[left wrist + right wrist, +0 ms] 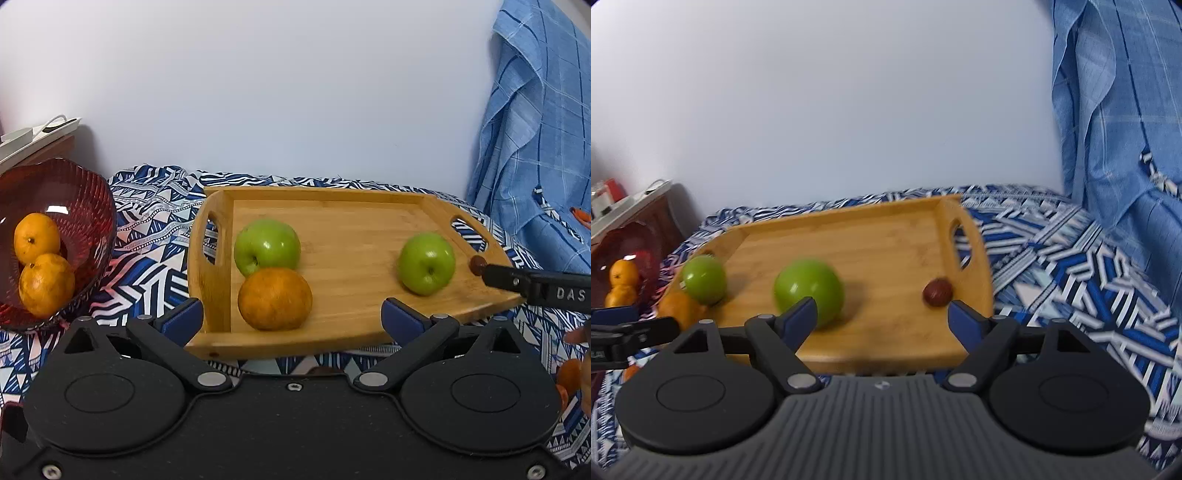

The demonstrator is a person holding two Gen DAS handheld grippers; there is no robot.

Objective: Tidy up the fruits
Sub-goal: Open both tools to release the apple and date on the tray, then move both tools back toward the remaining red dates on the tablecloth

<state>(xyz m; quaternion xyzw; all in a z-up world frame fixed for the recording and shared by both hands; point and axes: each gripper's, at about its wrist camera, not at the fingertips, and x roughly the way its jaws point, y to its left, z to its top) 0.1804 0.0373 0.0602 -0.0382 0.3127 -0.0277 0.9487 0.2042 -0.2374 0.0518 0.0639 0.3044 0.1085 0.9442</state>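
Left wrist: left gripper (pixel 291 319) jaws apart, orange (pixel 274 298) at 12 o'clock on tray (pixel 351 218). Right gripper (pixel 882 317) jaws apart, empty.

Red bowl (pixel 55 236) — cut off left

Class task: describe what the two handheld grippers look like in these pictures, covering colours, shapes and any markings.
The left gripper has a smooth black body with two round discs, black linkage arms with silver pivots, and blue finger pads. The right gripper has the same shape, but its centre is ribbed grey with a small logo. White letters "DAS" mark its side in the left wrist view. No cables or sleeves show.
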